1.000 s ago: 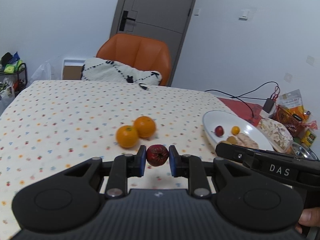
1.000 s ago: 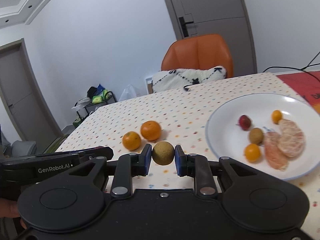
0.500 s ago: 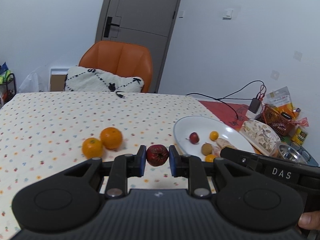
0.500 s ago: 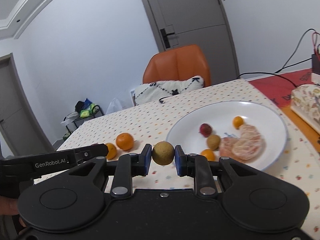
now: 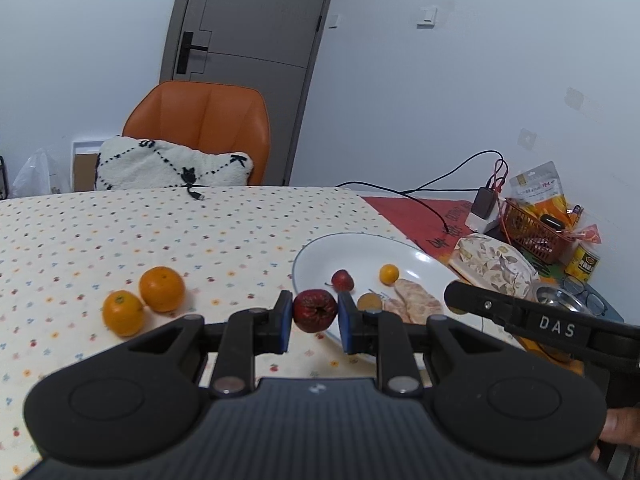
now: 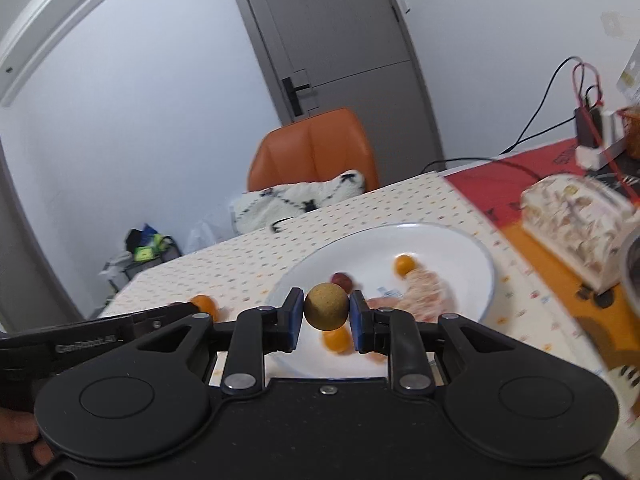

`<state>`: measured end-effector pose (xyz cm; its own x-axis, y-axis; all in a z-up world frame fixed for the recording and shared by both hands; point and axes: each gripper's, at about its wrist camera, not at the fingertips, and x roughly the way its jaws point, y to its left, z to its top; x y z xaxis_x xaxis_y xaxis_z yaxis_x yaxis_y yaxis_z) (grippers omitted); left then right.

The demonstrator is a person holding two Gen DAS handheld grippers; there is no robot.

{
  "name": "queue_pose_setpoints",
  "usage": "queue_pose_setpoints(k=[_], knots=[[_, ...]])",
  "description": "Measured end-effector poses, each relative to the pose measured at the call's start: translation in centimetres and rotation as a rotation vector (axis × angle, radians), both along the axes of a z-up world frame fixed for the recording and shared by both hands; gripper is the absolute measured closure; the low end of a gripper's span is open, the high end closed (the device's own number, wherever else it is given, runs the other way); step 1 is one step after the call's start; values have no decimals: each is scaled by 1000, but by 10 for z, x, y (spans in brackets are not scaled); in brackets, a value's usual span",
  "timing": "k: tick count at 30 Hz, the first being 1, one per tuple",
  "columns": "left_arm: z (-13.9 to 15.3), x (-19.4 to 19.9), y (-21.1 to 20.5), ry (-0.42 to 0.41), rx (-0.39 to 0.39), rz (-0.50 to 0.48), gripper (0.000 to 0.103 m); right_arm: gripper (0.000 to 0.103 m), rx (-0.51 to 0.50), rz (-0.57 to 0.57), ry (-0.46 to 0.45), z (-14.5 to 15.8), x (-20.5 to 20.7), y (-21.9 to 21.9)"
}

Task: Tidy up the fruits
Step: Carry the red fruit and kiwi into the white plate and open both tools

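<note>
Now my left hand-held gripper [image 5: 315, 322] clamps dark red fruit [image 5: 315, 311] at near rim of white plate [image 5: 424, 258]. Right hand-held gripper [image 6: 325, 322] grips brown round fruit [image 6: 326, 306] over plate. Two oranges [image 5: 161, 288] touching on surface [image 5: 120, 232], left of plate. R view blurred.

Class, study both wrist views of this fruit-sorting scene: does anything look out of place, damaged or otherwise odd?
Two oranges sit on the tablecloth, apart from the white plate that holds the other fruit. The red fruit in the left hand-held gripper looks wrinkled and shrivelled. Nothing is spilled.
</note>
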<state>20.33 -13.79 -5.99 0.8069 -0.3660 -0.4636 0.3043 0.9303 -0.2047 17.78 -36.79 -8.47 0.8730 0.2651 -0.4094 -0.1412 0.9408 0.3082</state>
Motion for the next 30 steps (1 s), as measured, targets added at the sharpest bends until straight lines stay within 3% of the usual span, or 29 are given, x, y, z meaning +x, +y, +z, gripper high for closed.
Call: queue_pose_setpoints(k=[27,30], knots=[[-22,50,-38,63,49,-37,81,80,-7,-34,71,-27,50,-17],[-25,53,-41,68,53,-43,81,73,-23,-20,62,-29,50,-14]])
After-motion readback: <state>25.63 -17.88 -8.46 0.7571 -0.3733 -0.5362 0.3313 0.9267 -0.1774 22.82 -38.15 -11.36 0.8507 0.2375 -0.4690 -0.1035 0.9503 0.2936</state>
